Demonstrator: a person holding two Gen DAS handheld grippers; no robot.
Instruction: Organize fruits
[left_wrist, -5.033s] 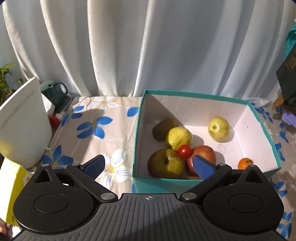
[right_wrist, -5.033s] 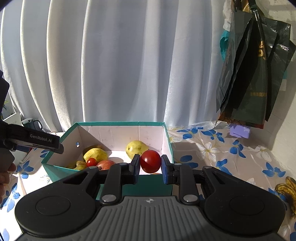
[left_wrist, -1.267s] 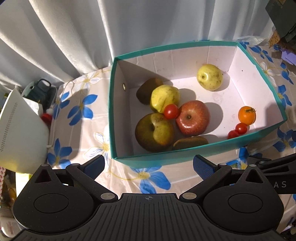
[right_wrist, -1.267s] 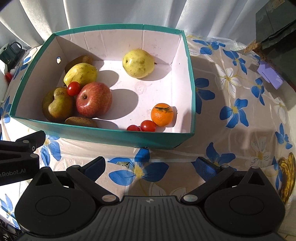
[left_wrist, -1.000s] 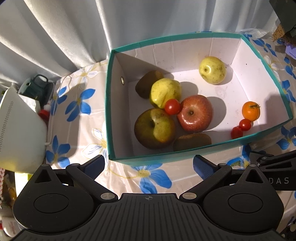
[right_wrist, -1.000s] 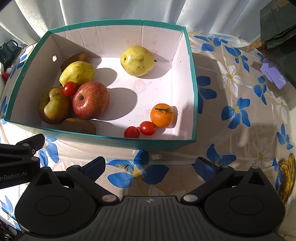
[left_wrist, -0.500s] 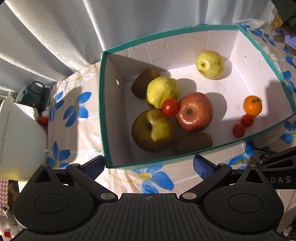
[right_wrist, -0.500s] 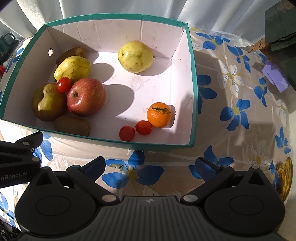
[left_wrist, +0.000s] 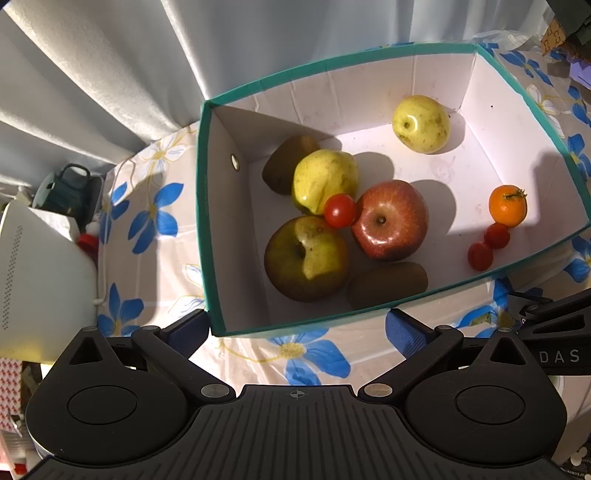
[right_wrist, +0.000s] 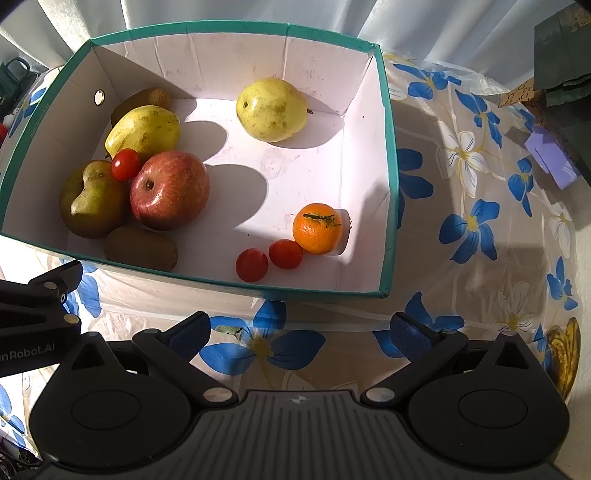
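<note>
Tomato (right_wrist: 285, 253) released into box (right_wrist: 390, 177), near front edge; right gripper (right_wrist: 301, 332), left gripper (left_wrist: 293, 332) wide, empty.

In the left wrist view the letters "DAS" stand in pale print on the black body of the right gripper (left_wrist: 554, 332), which juts in from the right edge (the word is cut off at its start by another part, so only these three letters can be read); in the right wrist view "nRobot.AI" stands in pale print on the black body of the left gripper (right_wrist: 37, 325) at the left edge, its first letters lost beyond the frame; nothing else legible shows on box, cloth or fruit.
</note>
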